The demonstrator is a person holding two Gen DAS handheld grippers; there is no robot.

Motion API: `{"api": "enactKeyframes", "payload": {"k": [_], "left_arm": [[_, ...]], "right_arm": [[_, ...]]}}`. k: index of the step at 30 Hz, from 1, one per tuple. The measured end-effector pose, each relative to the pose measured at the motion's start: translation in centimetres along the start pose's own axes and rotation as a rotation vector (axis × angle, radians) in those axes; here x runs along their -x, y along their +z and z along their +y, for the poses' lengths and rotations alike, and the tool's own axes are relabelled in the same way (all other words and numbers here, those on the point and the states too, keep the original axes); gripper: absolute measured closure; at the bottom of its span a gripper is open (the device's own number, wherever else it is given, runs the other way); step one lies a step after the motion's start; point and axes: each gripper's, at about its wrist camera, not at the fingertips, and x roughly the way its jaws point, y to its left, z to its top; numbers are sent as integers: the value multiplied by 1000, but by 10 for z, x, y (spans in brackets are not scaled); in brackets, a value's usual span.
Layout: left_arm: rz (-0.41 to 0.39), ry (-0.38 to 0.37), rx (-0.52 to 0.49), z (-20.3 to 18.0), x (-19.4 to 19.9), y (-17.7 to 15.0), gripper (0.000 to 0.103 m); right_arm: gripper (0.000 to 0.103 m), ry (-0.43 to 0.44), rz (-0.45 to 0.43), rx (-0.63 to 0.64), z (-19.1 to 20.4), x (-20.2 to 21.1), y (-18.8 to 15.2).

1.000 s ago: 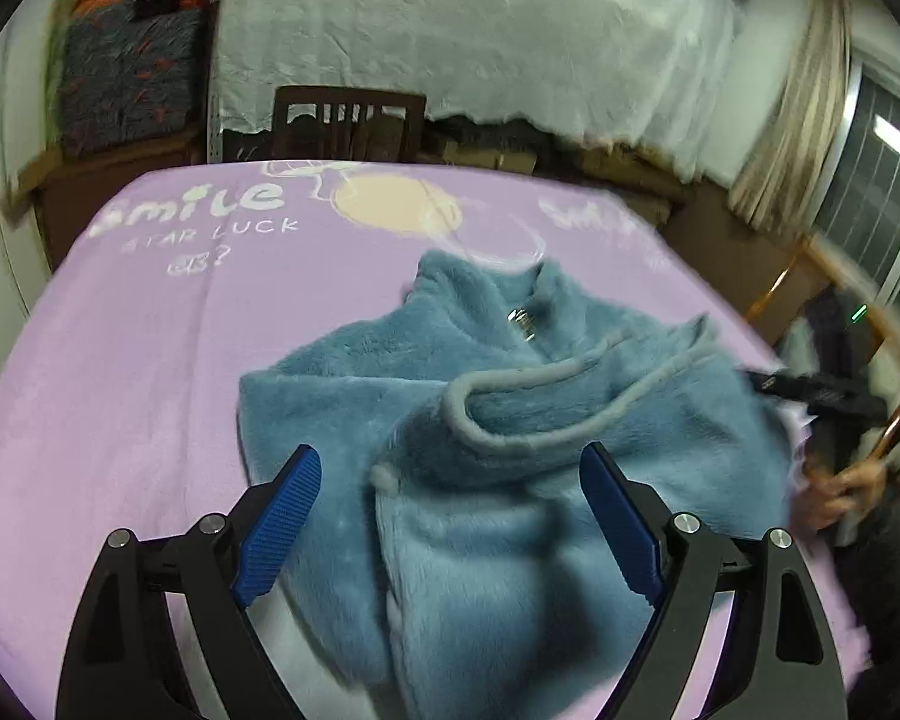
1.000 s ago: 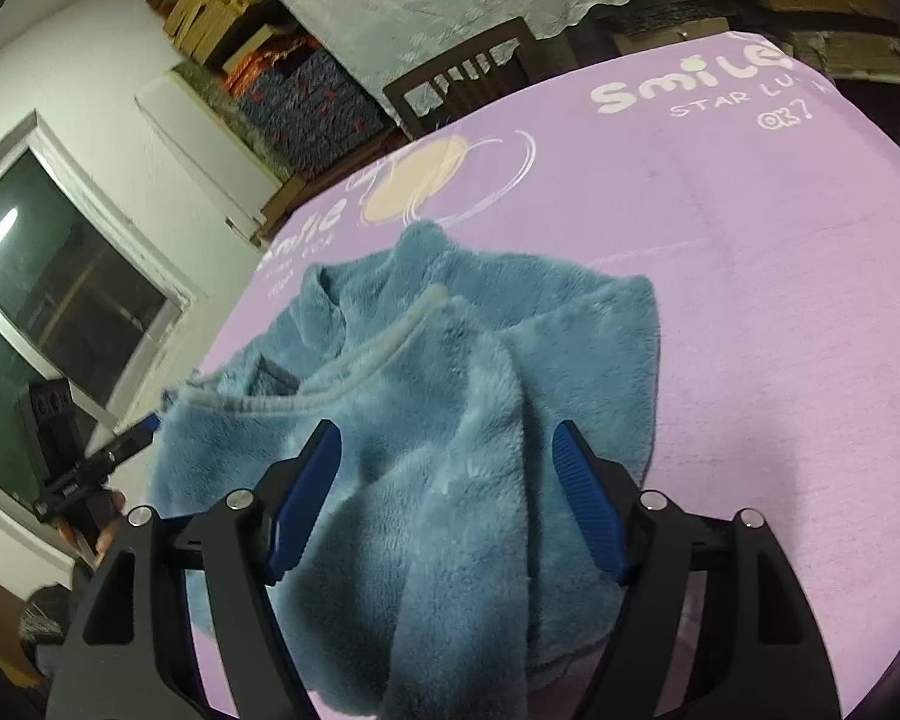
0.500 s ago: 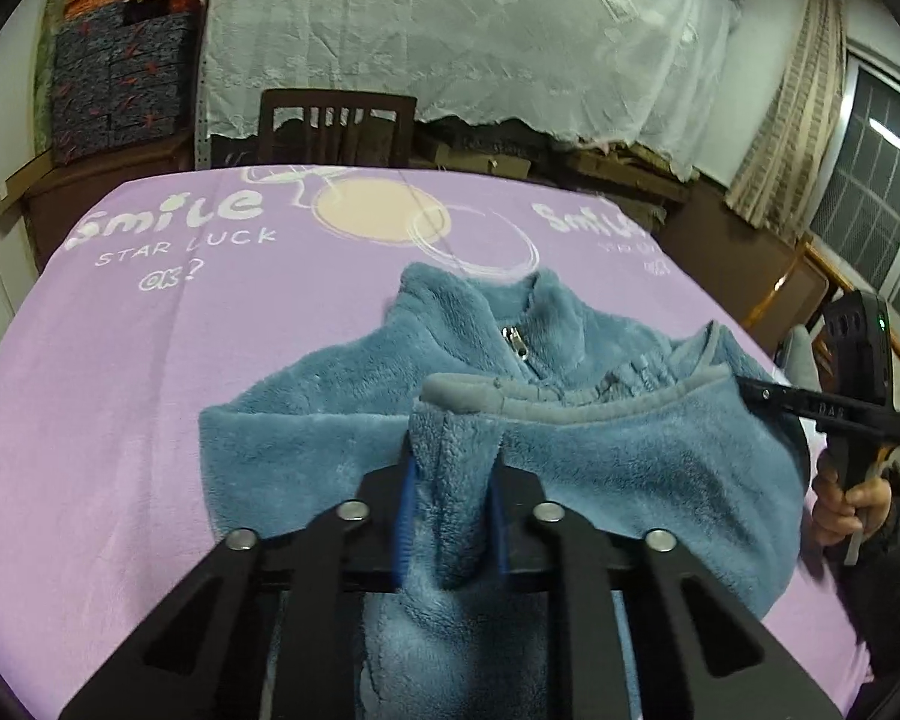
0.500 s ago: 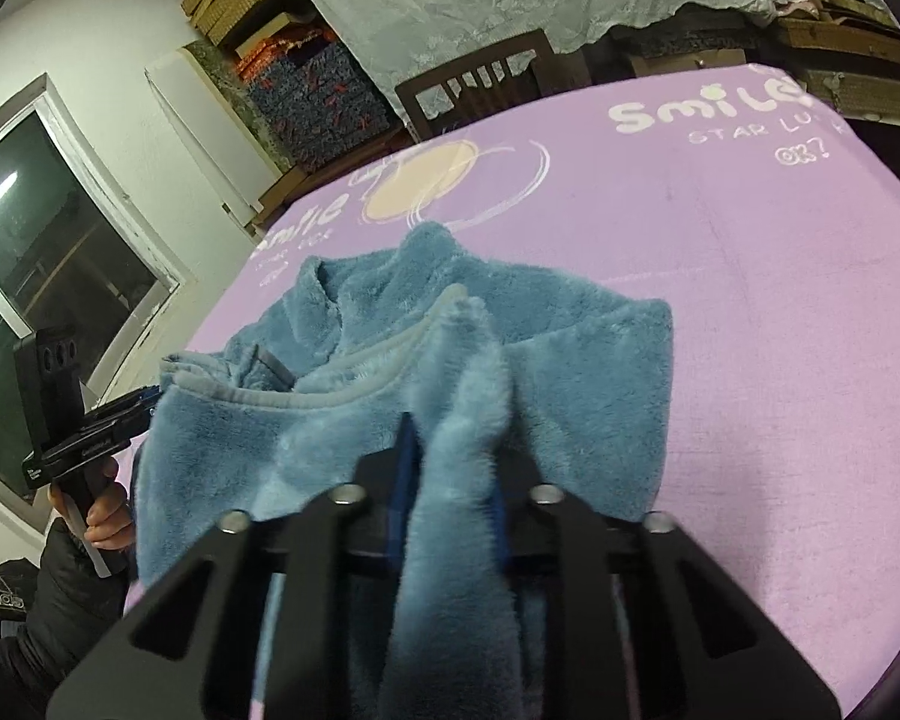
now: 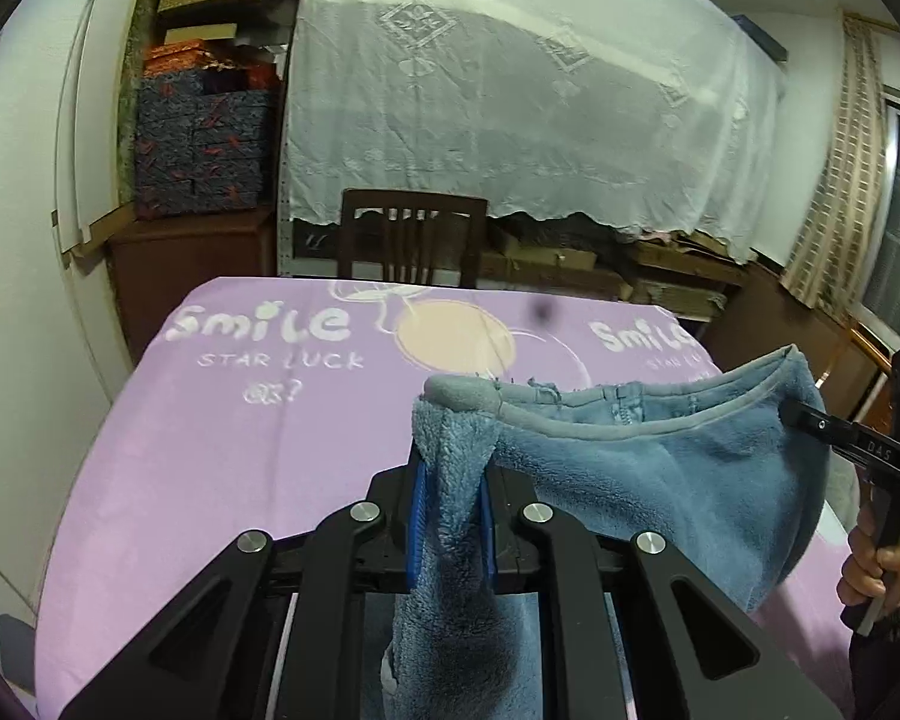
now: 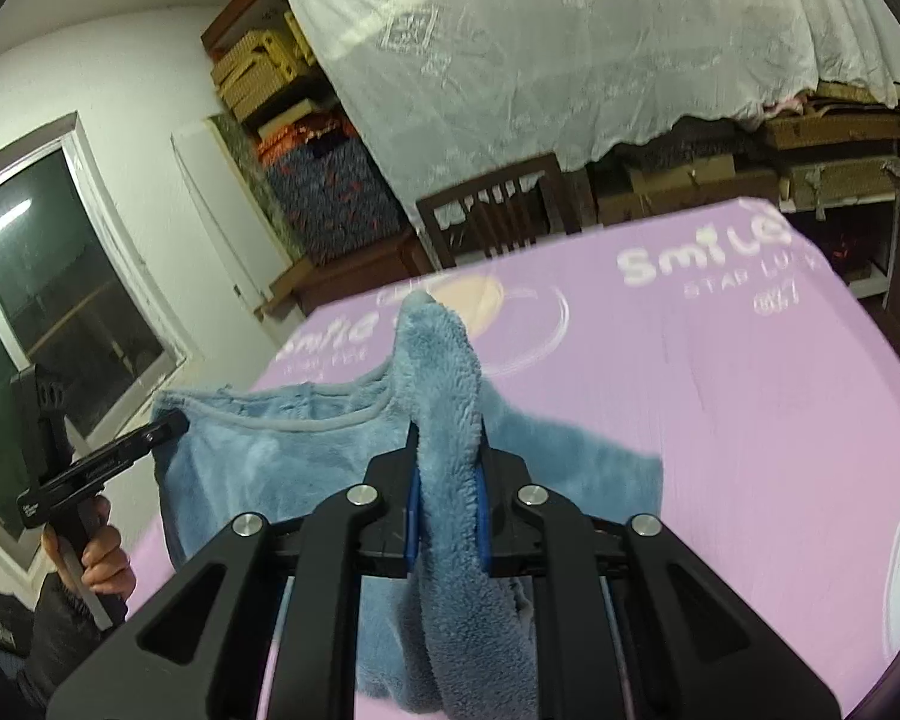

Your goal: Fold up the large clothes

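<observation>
left gripper [image 5: 453,507] and right gripper [image 6: 447,507], each clamped on the fleece's [image 5: 660,474] hem, hold it above the purple blanket [image 5: 258,420].

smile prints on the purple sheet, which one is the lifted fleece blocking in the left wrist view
The right-hand Smile print; the blue fleece rises across its lower edge, while the left Smile print lies fully exposed.

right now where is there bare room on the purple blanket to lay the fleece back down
Bare: the purple printed blanket between the "Smile" lettering and the left gripper. Crowded: the right side, where the blue fleece jacket hangs toward the right gripper.
</observation>
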Motion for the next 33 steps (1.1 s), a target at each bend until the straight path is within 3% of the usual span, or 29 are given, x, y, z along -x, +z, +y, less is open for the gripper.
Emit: {"api": "enactKeyframes", "payload": {"k": [6, 12, 15, 17, 24, 27, 30, 33], "left_arm": [[93, 64, 43, 12, -55, 7, 88], [259, 138, 73, 26, -124, -18, 88], [292, 151, 63, 32, -138, -30, 86], [285, 156, 53, 32, -138, -32, 84], [300, 230, 90, 41, -139, -34, 46], [282, 223, 135, 47, -123, -26, 44], [209, 237, 130, 38, -89, -12, 40], [160, 180, 122, 22, -62, -3, 37]], "right_arm": [[90, -101, 6, -10, -9, -47, 25], [90, -201, 124, -113, -50, -108, 14], [90, -235, 196, -152, -68, -130, 1], [89, -244, 240, -169, -77, -141, -9], [83, -226, 266, -184, -82, -144, -15], [77, -170, 254, -247, -94, -139, -13], [65, -142, 195, -335, -103, -117, -5], [65, -128, 119, -324, -93, -87, 7]]}}
